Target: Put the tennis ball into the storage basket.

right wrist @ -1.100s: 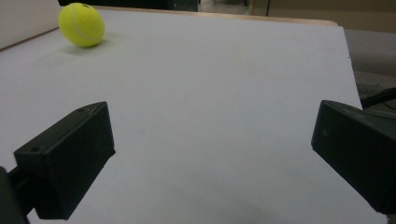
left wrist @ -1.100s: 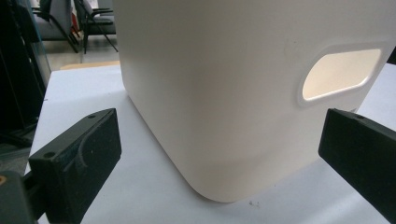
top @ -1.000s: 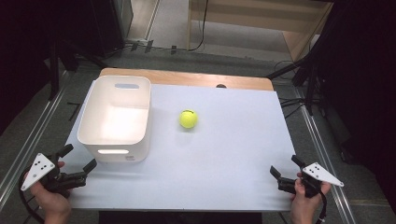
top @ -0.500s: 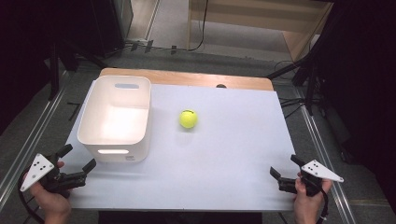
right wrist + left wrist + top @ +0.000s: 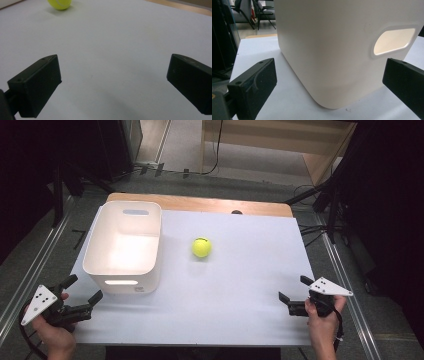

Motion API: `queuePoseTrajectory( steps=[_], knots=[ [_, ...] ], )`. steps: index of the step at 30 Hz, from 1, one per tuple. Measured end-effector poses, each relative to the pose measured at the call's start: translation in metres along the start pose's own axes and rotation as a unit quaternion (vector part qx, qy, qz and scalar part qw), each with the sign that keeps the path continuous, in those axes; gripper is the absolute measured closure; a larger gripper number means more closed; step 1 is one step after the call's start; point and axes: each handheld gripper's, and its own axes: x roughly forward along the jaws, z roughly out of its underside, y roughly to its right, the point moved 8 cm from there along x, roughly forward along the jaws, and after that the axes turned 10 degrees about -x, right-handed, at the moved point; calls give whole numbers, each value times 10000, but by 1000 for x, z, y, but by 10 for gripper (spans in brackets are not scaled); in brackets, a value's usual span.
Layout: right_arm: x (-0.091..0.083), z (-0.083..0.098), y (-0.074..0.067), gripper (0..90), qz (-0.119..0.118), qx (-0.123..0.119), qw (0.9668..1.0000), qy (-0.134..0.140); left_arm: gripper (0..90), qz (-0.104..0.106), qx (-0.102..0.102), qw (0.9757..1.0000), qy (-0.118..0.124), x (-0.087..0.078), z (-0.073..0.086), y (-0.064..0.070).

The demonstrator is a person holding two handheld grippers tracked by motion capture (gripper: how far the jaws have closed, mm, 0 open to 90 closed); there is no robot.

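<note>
While fingers gape, left gripper (image 5: 82, 290) near bin (image 5: 125, 245)

Both grippers are black with blocky, flat-faced jaws. Behind the jaws of the left gripper (image 5: 82, 292) and the right gripper (image 5: 292, 294) sits a grey three-cornered plate with dark dots. A black cable trails behind each.

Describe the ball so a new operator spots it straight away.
Start at the white table top, with the white bin on its left side. To the right of the bin, apart from it and near the middle of the table, sits the tennis ball. It is the one small, round, yellow-green thing on the white surface.
</note>
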Motion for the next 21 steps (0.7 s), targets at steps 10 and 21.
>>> queuePoseTrajectory(
  steps=[10,21],
  knots=[
    [22,-27,-7,0,-210,-244,9992,-232,0,-3,-24,10000,19,-1,0,0],
    [45,-48,-15,0,-430,-485,9968,-472,0,10,-29,10000,30,-1,0,0]
  ],
)
